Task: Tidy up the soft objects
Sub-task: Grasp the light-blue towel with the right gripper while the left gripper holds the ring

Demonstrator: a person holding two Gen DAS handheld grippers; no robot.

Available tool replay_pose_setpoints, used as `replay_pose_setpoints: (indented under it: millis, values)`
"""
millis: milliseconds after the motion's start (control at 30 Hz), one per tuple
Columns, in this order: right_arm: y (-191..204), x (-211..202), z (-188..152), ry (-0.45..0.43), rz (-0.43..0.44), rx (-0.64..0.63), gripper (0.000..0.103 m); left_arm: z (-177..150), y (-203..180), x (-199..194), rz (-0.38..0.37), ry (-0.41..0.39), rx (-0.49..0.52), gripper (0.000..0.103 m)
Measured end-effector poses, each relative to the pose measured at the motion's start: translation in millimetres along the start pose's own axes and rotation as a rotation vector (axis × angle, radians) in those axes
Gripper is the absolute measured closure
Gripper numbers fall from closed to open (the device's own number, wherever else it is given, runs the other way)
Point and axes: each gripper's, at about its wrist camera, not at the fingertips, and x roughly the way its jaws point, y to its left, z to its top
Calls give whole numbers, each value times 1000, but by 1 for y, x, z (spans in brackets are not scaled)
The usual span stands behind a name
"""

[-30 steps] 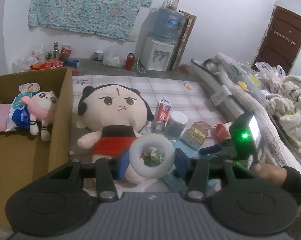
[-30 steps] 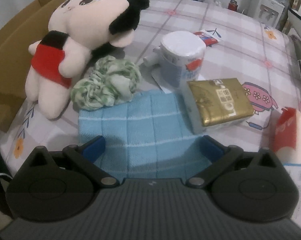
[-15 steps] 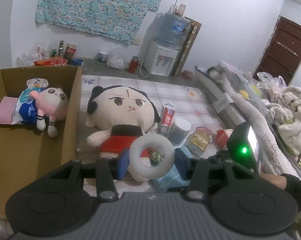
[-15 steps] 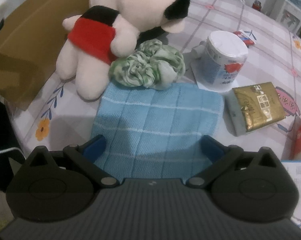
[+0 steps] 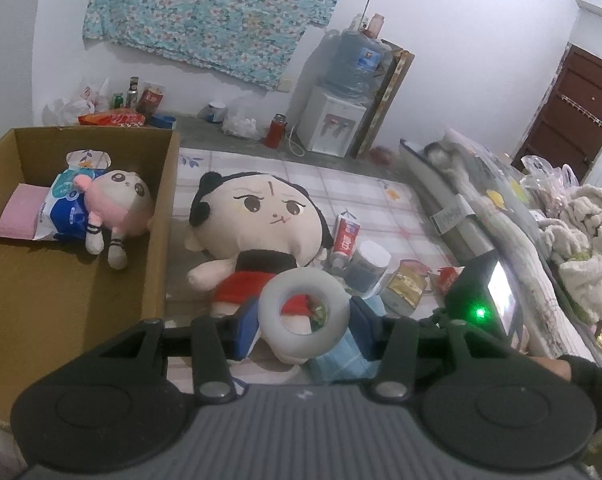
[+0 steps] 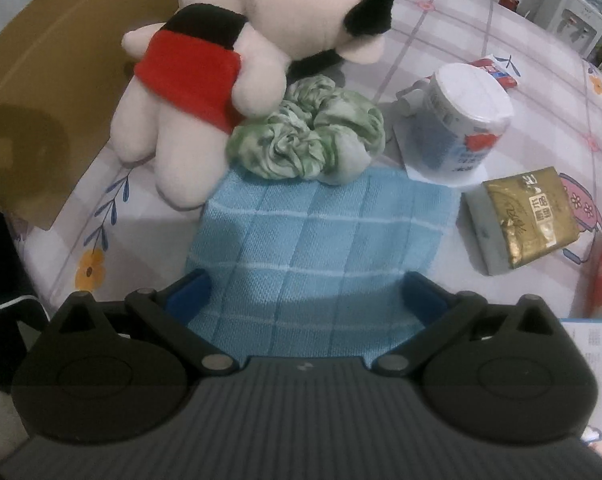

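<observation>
Clamping one grey foam ring point(image 5: 304, 309) between its two blue pads, the left gripper point(image 5: 303, 322) sits at lower centre, while the right gripper point(image 6: 305, 292) hangs wide apart over one blue cloth point(image 6: 321, 236). Just above lie one green scrunchie point(image 6: 307, 140) and one big doll point(image 5: 261, 220). One cardboard box point(image 5: 157, 240), upper left, holds one small plush point(image 5: 119, 208).

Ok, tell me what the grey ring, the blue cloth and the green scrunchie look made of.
Grey ring: matte, smooth, probably silicone or soft foam; no seams show.
Blue cloth: woven cotton-like towel, visible ribbed weave with white grid lines.
Green scrunchie: thin gathered fabric, slight sheen, possibly satin.
</observation>
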Motion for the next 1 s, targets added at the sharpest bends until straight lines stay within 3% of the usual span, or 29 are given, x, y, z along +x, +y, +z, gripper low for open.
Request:
replay_pose_setpoints:
  millis: [233, 500, 567, 733, 867, 1000]
  values:
    - [-5, -2, -9, -58, 6, 10, 6, 1, 1, -4, 5, -9, -6, 53]
    - [-1, -20, -15, -111, 35, 2, 71, 0, -1, -9, 10, -13, -13, 53]
    - [-4, -23, -16, -127, 34, 29, 78, 0, -3, -12, 16, -16, -11, 53]
    - [-26, -41, -23, -207, 108, 177, 81, -1, -5, -20, 30, -24, -1, 53]
    - [-62, -74, -38, -356, 290, 397, 81, -1, -6, -24, 38, -29, 3, 53]
    - [-91, -84, -62, -438, 425, 590, 81, -1, -9, -26, 43, -36, 12, 53]
